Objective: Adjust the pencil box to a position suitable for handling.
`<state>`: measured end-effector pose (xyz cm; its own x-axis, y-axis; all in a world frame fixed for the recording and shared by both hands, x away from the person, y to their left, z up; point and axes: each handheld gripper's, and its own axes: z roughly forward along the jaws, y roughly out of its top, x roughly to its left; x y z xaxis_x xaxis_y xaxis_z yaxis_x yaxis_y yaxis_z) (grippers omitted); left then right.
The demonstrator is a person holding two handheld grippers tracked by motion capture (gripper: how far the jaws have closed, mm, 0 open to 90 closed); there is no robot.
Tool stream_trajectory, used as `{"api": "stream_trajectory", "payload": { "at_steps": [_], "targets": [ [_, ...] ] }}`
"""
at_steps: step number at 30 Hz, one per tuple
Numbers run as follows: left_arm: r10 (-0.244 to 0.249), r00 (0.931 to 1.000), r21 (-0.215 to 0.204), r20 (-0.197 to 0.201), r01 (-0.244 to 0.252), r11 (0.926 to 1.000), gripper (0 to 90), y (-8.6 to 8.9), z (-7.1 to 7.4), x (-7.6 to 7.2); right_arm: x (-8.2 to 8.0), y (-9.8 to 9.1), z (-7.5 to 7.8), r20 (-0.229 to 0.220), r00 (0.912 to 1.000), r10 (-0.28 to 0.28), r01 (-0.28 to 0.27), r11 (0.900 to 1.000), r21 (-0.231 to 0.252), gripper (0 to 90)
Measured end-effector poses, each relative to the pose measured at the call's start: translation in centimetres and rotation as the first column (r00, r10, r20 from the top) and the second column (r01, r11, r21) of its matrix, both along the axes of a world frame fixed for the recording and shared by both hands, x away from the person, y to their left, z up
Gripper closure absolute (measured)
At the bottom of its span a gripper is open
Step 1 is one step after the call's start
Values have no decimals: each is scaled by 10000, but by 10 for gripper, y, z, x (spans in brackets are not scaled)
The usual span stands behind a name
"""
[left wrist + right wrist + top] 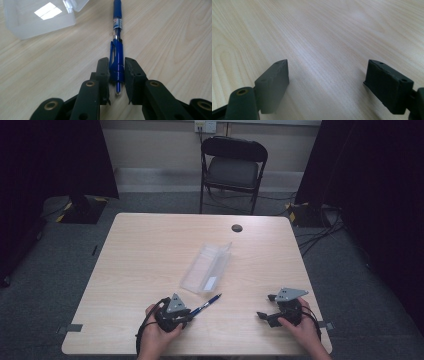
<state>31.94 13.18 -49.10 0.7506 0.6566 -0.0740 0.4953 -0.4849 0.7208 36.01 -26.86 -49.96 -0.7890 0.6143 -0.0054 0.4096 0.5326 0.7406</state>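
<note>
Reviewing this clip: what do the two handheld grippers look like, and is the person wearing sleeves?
Both the left gripper and the right gripper are black, each topped with a grey three-cornered plate. Black cable loops around the left wrist. In the gripper views the jaws are matte black blocks on black arms with brass-coloured pivot rings. The forearms are bare as far as they show, no sleeves visible.

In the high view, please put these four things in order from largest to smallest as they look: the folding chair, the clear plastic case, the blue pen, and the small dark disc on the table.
1. Folding chair, though farthest from the camera
2. Clear plastic case
3. Blue pen, held in the left tongs
4. Dark disc, clearly smallest
</note>
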Motion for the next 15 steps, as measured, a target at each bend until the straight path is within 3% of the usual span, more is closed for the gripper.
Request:
{"api": "stream_trajectory", "payload": {
  "at_steps": [1,4,5,6,15],
  "targets": [
    [100,9999,137,75,-101,9999,724,2,1,1,0,0,0,-1,10000,-2,2,10000,1,180],
    [331,9982,-236,492,-320,9992,557,-1,4,9,0,0,0,11,10000,4,-4,10000,-8,180],
    [331,9982,-236,492,-320,9992,549,-1,4,9,0,0,0,12,10000,3,-3,10000,-7,180],
    [370,9986,-515,387,-350,9981,542,-5,4,11,0,0,0,14,10000,5,-5,10000,-9,180],
    [173,9994,-593,297,-155,9981,539,-32,1,27,0,0,0,3,10000,4,-4,10000,-3,180]
  ]
}}
